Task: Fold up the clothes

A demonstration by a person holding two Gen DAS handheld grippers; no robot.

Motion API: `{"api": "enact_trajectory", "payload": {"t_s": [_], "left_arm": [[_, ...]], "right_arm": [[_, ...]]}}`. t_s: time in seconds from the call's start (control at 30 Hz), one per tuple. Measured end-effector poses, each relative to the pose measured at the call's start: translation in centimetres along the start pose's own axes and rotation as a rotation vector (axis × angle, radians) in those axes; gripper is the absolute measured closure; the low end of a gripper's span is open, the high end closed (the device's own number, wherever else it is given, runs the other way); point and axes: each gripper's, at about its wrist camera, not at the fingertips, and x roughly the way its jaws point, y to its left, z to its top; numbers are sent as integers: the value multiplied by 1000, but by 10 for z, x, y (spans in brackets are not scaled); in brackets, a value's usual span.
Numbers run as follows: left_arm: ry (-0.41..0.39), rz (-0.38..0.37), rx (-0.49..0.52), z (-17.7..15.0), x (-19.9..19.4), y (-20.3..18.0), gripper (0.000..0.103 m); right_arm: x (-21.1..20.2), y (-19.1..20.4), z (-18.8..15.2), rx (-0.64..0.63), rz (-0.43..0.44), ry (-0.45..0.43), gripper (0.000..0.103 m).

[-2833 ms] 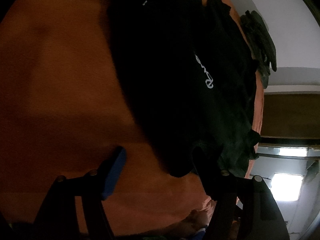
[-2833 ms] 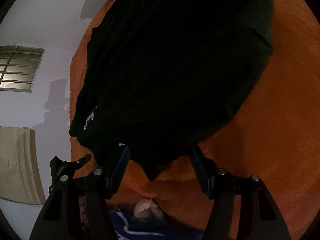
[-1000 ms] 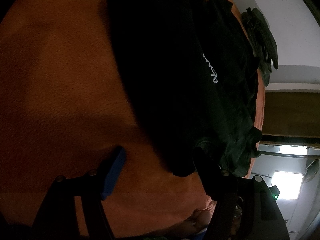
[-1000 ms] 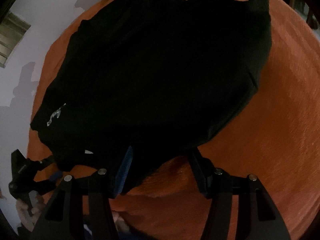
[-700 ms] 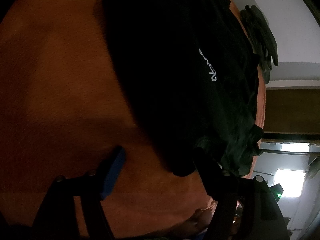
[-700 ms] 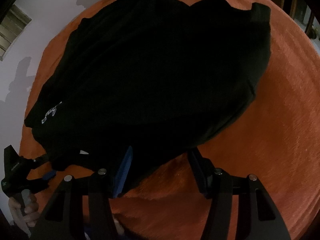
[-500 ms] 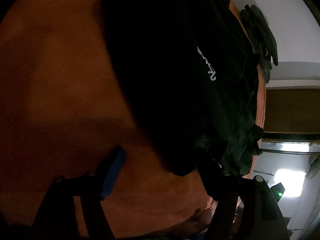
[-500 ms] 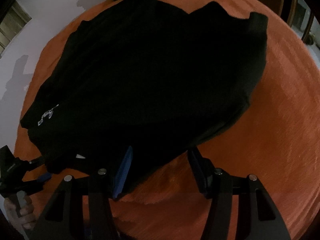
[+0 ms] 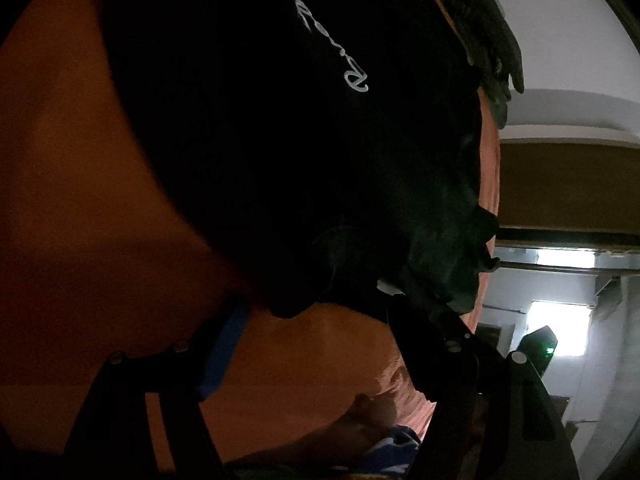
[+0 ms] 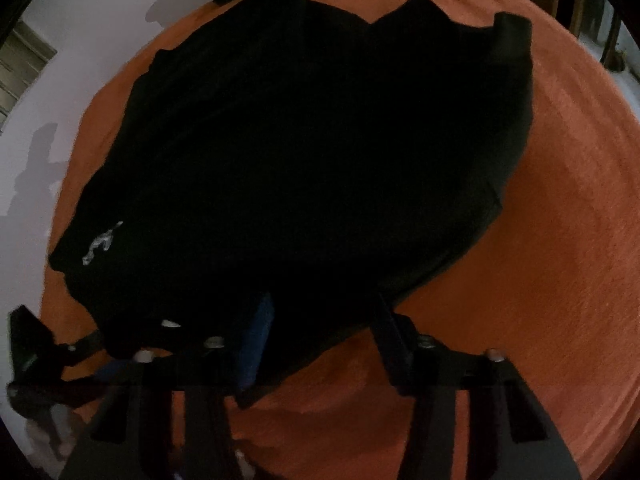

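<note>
As its jaws have just been closing, the right hand-held gripper [image 10: 320, 340] now straddles the near hem of the black cotton T-shirt with a small white script logo [image 10: 304, 152]; dark cloth lies between the blue-padded finger and the bare one, but a gap shows beside the bare finger, so the pads do not look to be pressing yet. A second ago the jaws stood wider around the same hem, so a pinch on that edge seems to be the step in hand, the start of lifting it for a fold.

To its left, the left hand-held gripper [image 9: 316, 320] stands wide open over the shirt's other near corner. A rounded flap of the fabric sits just ahead of the space between its fingers, and the bare finger lies against bunched cloth, yet nothing is clamped. It has tipped a little since a second ago, bringing the logo higher in its view.

Beyond both, the shirt lies spread on the orange fleece blanket covering the bed [image 10: 560, 240], reaching away toward the far edge. Past that edge, a crumpled dark olive garment [image 9: 486, 40] rests against the white wall [image 9: 560, 20].
</note>
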Motion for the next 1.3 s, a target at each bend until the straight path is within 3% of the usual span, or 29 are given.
{"api": "enact_trajectory", "payload": {"t_s": [0.03, 0.17, 0.2, 0.47, 0.6, 0.83, 1.07, 1.3], "left_arm": [[-3, -2, -2, 0, -1, 0, 30], [-18, -6, -10, 0, -7, -1, 30], [-19, -9, -15, 0, -7, -1, 30], [-1, -45, -91, 0, -4, 3, 30], [50, -79, -144, 2, 3, 4, 28], [-11, -15, -218, -5, -3, 1, 28], [-59, 25, -98, -12, -36, -11, 28], [-46, -38, -222, -2, -38, 20, 28]], "right_arm": [[-1, -1, 0, -3, 2, -1, 65], [-5, 4, -3, -23, -38, -30, 99], [-7, 3, -2, -25, -50, -36, 101], [-14, -4, 0, -21, -69, -23, 101], [-14, -1, 2, 30, -54, 31, 101], [-29, 14, -1, 45, -143, 18, 101], [-30, 33, 11, 47, -222, 3, 101], [-30, 36, -8, 61, -212, -52, 100]]}}
